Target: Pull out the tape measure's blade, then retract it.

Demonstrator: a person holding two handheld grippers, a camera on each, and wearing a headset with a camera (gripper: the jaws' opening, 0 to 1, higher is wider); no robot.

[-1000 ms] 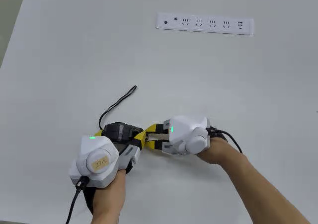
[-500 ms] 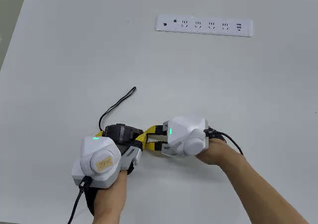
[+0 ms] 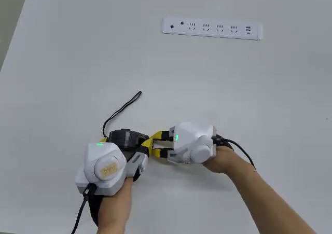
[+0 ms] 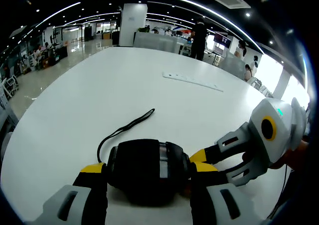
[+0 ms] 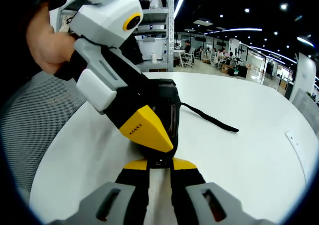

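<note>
Left gripper (image 4: 148, 171) clamps tape measure (image 3: 127, 138) body between jaws; right gripper (image 5: 159, 163) pinches its near edge, jaws almost together.

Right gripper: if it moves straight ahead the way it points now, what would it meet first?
The tape measure: its black case sits right at the tips of the right gripper, so contact looks immediate, probably already made.

An open-plan office: a big white table (image 3: 78, 47) with a power strip (image 3: 211, 28), ceiling spotlights (image 5: 246, 9), and people at desks (image 5: 219, 60).
</note>
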